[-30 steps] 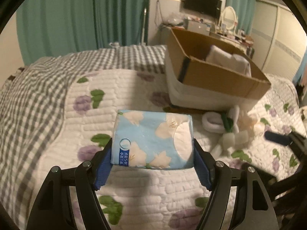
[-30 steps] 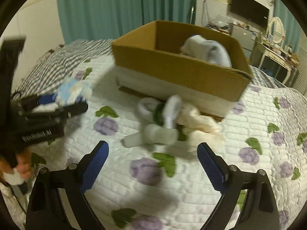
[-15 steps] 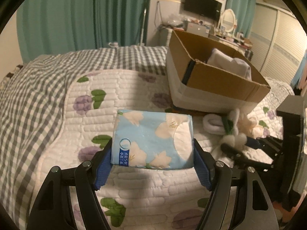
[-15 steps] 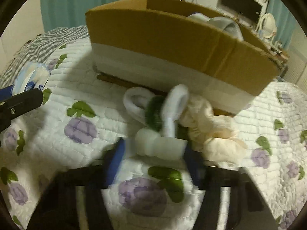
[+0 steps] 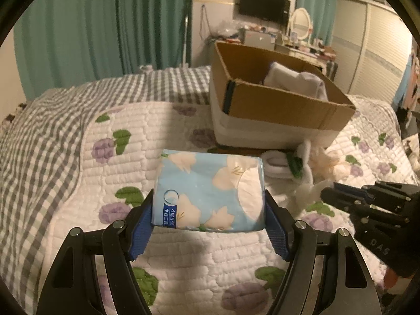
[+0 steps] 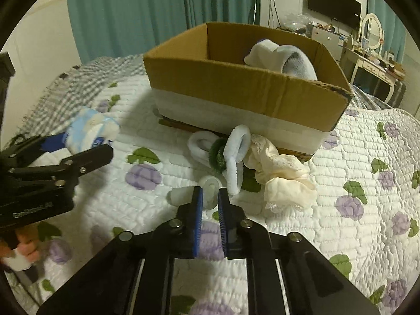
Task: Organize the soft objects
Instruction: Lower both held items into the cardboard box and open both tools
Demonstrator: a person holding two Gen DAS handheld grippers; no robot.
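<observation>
My left gripper (image 5: pixel 208 219) is shut on a light blue tissue pack (image 5: pixel 210 191) and holds it above the quilt; the pack also shows in the right wrist view (image 6: pixel 89 131). My right gripper (image 6: pixel 210 197) is shut on a white plush piece (image 6: pixel 207 193) at the near edge of a pile: white plush rings (image 6: pixel 236 147), a green piece (image 6: pixel 216 155) and cream lace cloth (image 6: pixel 281 178). Behind the pile stands an open cardboard box (image 6: pixel 236 84) with a white garment (image 6: pixel 283 60) inside. The right gripper also shows in the left wrist view (image 5: pixel 330 193), and the box too (image 5: pixel 278 105).
Everything lies on a bed with a white floral quilt (image 5: pixel 126 162) over a grey checked blanket (image 5: pixel 39 131). Teal curtains (image 5: pixel 92 26) hang behind. A dresser with mirror and a TV (image 5: pixel 265 5) stand at the back right.
My right gripper moved down to the pile and closed on the white plush piece. My left gripper stayed shut on the tissue pack and barely moved.
</observation>
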